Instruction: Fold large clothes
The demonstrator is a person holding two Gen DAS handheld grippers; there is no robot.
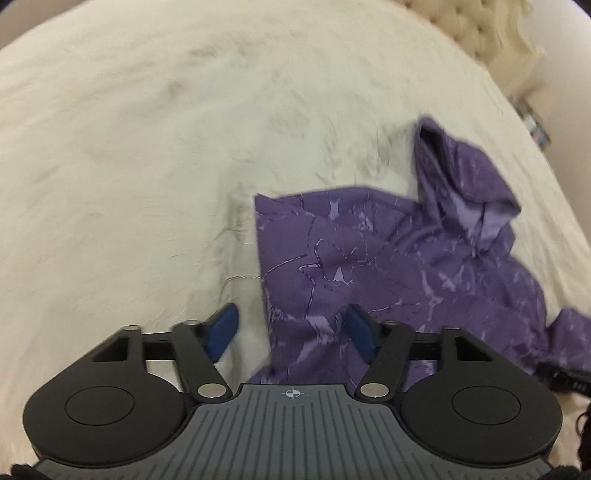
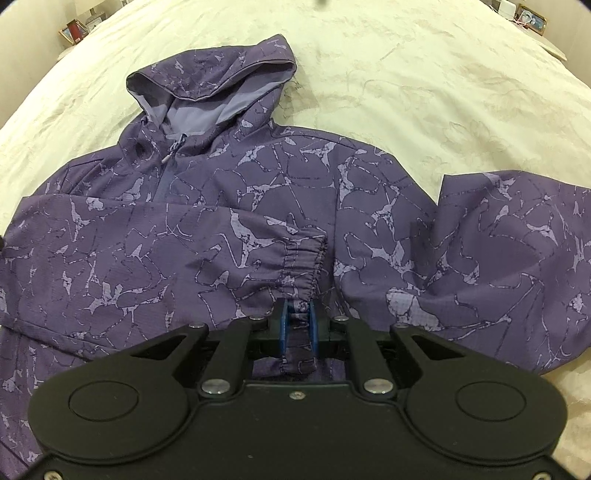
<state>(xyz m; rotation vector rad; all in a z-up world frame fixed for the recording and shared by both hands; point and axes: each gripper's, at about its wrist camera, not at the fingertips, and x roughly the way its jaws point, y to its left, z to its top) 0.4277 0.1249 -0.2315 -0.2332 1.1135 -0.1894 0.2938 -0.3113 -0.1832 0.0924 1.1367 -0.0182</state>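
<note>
A purple hooded jacket (image 2: 258, 206) with a pale marbled print lies face up on a cream bedspread (image 2: 424, 81), hood (image 2: 210, 92) at the far end. One sleeve is folded across the chest. My right gripper (image 2: 297, 325) is shut on that sleeve's gathered elastic cuff (image 2: 304, 258), with cloth bunched between the blue pads. The other sleeve (image 2: 517, 258) spreads out to the right. In the left wrist view the jacket (image 1: 369, 258) lies to the right. My left gripper (image 1: 291, 332) hovers over its near left edge, jaws apart, and neither pad presses the cloth.
The bedspread (image 1: 129, 166) stretches wide to the left and beyond the jacket. A tufted headboard (image 1: 480, 29) stands at the far right of the left wrist view. Picture frames (image 2: 72, 31) sit on ledges beside the bed. A dark object (image 1: 565, 380) shows at the right edge.
</note>
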